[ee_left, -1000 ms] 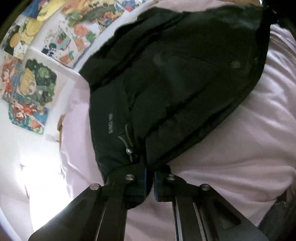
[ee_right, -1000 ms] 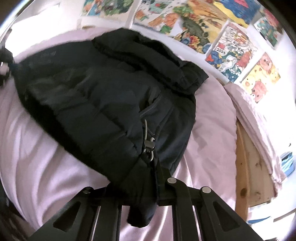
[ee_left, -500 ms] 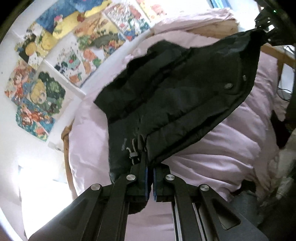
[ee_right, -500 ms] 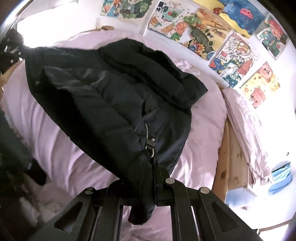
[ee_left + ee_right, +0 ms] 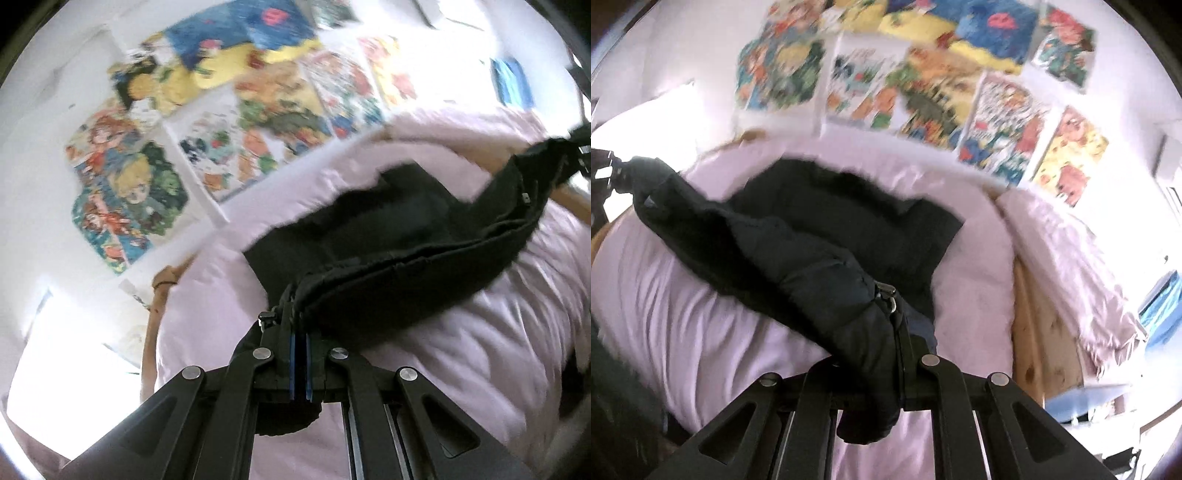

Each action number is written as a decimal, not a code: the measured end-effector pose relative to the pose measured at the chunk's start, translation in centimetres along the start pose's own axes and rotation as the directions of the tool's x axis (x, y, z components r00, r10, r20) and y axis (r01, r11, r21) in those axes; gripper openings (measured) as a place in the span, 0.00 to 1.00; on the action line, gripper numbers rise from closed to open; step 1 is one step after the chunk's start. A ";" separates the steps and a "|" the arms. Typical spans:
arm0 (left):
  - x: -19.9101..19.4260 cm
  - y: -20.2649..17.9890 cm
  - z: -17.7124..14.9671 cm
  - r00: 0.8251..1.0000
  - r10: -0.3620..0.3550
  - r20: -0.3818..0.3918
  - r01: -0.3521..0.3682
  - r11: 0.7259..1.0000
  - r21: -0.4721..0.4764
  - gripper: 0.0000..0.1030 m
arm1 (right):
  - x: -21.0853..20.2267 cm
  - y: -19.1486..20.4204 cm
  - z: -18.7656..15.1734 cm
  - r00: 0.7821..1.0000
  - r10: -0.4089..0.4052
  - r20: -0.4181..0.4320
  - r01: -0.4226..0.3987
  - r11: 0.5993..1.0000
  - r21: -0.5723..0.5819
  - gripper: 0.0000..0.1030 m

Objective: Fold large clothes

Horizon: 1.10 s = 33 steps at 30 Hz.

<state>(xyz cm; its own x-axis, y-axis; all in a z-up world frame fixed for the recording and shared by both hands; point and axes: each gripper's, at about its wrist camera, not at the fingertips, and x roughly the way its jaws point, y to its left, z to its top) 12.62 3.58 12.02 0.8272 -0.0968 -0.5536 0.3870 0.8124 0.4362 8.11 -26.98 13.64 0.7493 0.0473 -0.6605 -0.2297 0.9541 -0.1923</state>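
A black puffer jacket (image 5: 399, 243) hangs stretched between my two grippers above a bed with a pale pink cover (image 5: 461, 354). My left gripper (image 5: 300, 328) is shut on one corner of its hem, beside a cord toggle (image 5: 266, 317). My right gripper (image 5: 899, 332) is shut on the other hem corner, beside a metal toggle (image 5: 886, 295). The jacket's far part (image 5: 857, 206) still lies on the bed. In the left wrist view the right gripper shows at the far right edge (image 5: 580, 147); in the right wrist view the left gripper shows at the far left (image 5: 609, 173).
Colourful posters (image 5: 923, 81) cover the white wall behind the bed. A wooden bed frame (image 5: 1045, 332) runs along the right side, with a folded pink blanket (image 5: 1071, 266) over it. Bright light comes from the left (image 5: 55, 369).
Both grippers have risen with the jacket hem, lifting it off the bed. The hem now hangs taut between them, and more of the wall and posters has come into view.
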 end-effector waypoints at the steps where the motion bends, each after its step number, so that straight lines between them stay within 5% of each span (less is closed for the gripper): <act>1: 0.3 0.3 0.9 1.000 0.016 0.011 -0.015 1.000 -0.022 0.02 | 0.2 -0.4 0.6 1.000 -0.011 0.020 0.010 1.000 0.016 0.09; 7: 4.2 2.7 6.5 0.993 0.116 0.038 -0.111 0.987 -0.114 0.02 | 4.1 -3.0 6.6 0.986 -0.108 0.128 0.094 0.989 0.110 0.09; 14: 11.1 5.5 11.2 0.982 0.188 0.016 -0.183 0.971 -0.156 0.02 | 10.2 -5.8 12.1 0.973 -0.170 0.157 0.147 0.978 0.145 0.09; 26: 24.5 7.4 13.3 0.976 0.211 -0.059 -0.218 0.959 -0.180 0.02 | 21.6 -9.4 15.3 0.979 -0.159 0.130 0.136 0.976 0.171 0.09; 33: 32.1 8.6 12.1 0.975 0.166 -0.145 -0.193 0.962 -0.195 0.02 | 28.1 -10.4 15.7 0.990 -0.123 0.066 0.111 0.981 0.158 0.09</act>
<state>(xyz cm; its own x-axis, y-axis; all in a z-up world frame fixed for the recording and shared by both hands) 47.40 0.45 6.60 0.8121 0.1241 -0.5702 0.1333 0.9119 0.3883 41.33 -30.94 8.44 0.8109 -0.0508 -0.5829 -0.0444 0.9880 -0.1477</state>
